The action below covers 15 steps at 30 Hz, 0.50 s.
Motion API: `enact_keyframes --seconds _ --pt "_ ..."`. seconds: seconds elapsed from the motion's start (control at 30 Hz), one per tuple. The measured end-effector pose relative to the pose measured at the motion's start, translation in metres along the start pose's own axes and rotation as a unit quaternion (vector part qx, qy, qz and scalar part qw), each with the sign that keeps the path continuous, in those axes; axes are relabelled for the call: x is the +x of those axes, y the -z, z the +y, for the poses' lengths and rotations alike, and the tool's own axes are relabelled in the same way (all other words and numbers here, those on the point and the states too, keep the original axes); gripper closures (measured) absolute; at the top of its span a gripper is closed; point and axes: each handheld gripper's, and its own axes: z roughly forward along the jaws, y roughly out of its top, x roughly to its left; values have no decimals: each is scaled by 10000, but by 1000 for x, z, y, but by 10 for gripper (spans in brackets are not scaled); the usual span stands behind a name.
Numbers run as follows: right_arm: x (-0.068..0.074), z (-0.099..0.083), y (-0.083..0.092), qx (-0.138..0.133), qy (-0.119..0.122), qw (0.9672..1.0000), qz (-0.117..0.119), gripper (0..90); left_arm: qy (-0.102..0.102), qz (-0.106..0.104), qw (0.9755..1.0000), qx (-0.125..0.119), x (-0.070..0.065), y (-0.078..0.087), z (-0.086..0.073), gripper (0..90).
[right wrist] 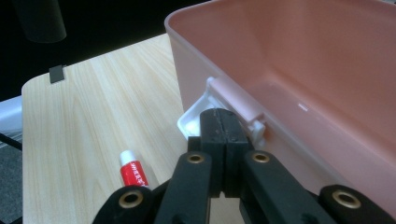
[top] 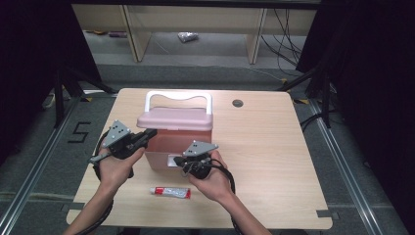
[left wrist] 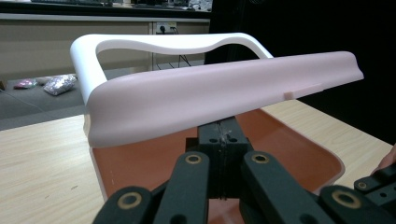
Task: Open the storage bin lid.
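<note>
Two grippers work the pink box (top: 169, 147) mid-surface: left gripper (top: 147, 134), fingers shut and empty, props the lid (top: 175, 119) up; right gripper (right wrist: 219, 123), shut and empty, presses the box's front latch (right wrist: 236, 105). Lift the lid evenly, box steadied; tube (top: 170, 192) lies before the box.

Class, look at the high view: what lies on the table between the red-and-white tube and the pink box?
Nothing: bare wooden table separates the tube from the pink box in the high view.

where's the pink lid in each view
High view: the pink lid is at centre, raised over the box.
Left gripper view: it spans the middle, above the shut jaws.
Right gripper view: not in it.
Shared landmark: the pink box.
</note>
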Motion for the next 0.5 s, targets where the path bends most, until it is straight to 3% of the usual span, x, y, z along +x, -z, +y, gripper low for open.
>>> enact_keyframes --seconds 0.5 --pt "0 0 -1 -7 0 10000 9 900 12 57 9999 -152 2 -7 11 899"
